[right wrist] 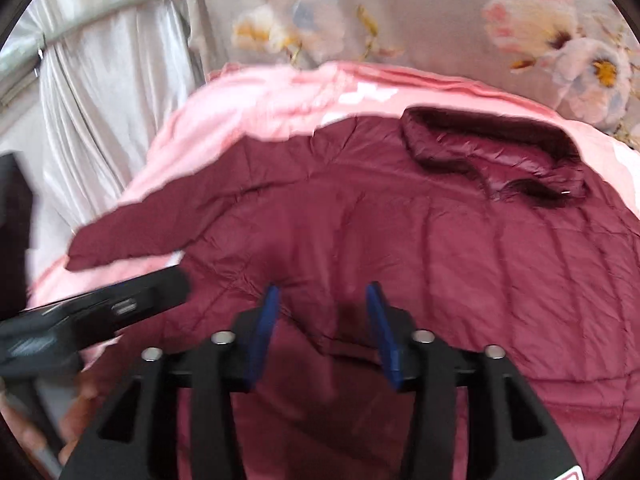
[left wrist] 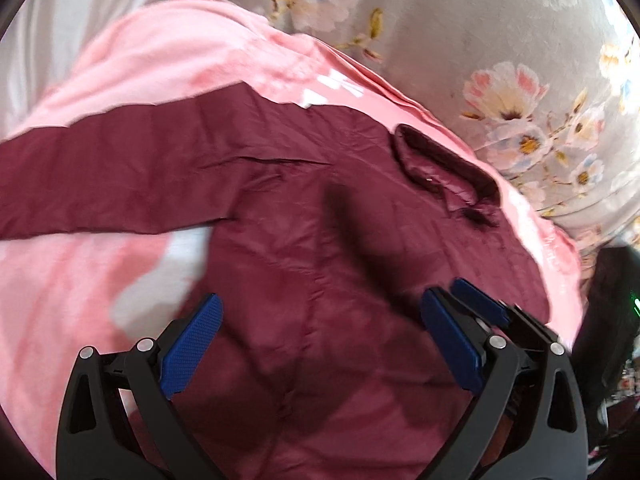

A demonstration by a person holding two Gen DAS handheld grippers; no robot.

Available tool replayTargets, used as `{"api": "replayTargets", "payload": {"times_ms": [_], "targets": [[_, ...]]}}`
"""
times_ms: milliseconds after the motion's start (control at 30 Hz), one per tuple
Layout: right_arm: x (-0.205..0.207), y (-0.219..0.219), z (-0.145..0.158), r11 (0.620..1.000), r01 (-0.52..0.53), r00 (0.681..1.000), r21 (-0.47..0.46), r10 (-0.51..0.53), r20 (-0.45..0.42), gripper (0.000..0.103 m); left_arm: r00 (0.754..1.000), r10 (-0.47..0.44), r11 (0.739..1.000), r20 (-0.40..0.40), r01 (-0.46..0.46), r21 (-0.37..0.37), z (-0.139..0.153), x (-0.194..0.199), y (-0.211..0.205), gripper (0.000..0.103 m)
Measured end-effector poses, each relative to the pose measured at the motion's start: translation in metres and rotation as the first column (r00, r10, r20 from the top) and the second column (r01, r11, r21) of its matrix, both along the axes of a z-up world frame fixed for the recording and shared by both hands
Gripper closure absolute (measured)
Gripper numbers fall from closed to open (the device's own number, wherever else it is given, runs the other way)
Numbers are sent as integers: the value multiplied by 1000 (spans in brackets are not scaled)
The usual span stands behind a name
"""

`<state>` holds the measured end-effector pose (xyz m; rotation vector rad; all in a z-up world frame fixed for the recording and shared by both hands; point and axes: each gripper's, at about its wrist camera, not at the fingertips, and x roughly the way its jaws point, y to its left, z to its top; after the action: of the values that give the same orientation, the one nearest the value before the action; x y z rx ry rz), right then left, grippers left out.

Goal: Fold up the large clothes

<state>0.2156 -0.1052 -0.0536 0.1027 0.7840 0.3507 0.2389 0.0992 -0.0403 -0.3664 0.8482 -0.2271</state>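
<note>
Both grippers (jaws parted) angle down over maroon jacket (left wrist: 320,220)

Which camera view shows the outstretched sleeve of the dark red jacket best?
The left wrist view: the sleeve runs long and fairly sharp toward the left edge. In the right wrist view the sleeve is shorter, blurred, with its cuff visible.
</note>
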Motion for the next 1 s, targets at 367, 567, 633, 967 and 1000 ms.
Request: {"api": "replayTargets", "payload": {"times_ms": [367,567,633,967,1000], "targets": [[-54,-193,-6,888,433,901,156,-422,-98,53,983,-100,974,-154,66,-215,-28,48,-36,18],[-58,-264,-34,789,577,816,212,-549,-179,52,985,-112,986,-135,93,-138,-17,57,-45,80],[-52,-275,-44,772,591,806,233,-553,-210,57,987,-102,989,-125,88,-118,-13,58,-43,93],[-28,-300,-23,716,590,800,373,-582,-148,100,999,-46,998,-21,46,34,14,61,-34,101],[-33,-295,-7,731,569,808,378,-583,-88,101,999,-43,998,-14,43,46,15,61,-34,101]]}}
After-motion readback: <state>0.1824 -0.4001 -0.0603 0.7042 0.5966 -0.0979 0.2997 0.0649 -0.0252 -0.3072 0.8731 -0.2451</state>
